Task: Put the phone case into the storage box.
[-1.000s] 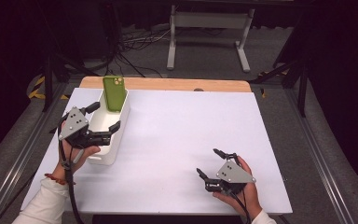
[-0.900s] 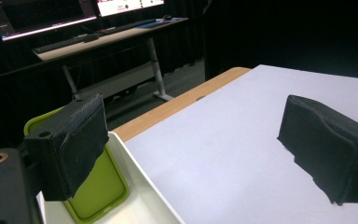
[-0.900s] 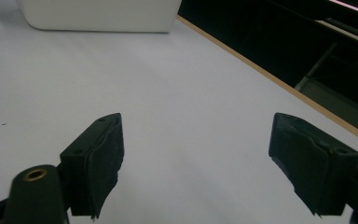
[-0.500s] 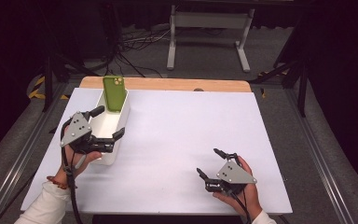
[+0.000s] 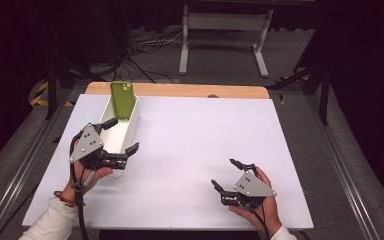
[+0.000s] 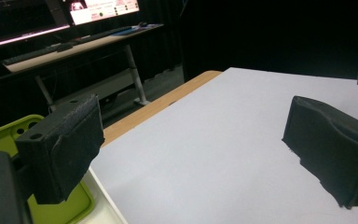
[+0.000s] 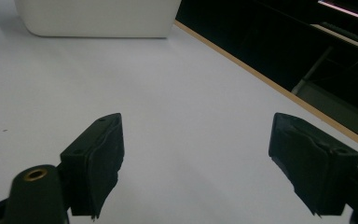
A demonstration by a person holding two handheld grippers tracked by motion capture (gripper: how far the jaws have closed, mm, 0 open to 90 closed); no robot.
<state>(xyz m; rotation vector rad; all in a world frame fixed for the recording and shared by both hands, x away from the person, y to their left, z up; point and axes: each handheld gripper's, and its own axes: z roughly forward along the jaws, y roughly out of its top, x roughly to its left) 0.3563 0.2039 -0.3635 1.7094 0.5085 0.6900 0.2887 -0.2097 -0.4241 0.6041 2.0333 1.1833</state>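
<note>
**Green phone upright in white bin, both grippers spread**

Lower part of green phone (image 5: 121,101) hidden inside long white bin (image 5: 130,125) at desk's (image 5: 195,135) far left; camera holes visible near top. Cut off at frame edge in left gripper view. Left gripper (image 5: 119,135) over bin's near end, jaws wide apart, holding nothing. Right gripper (image 5: 227,175) low over bare matte white desk, well apart from bin, jaws likewise spread, empty. Wooden strip along far edge.

No words or numbers can be read; the bright screen (image 6: 103,9) (far back, left gripper view) is too blurry.
</note>
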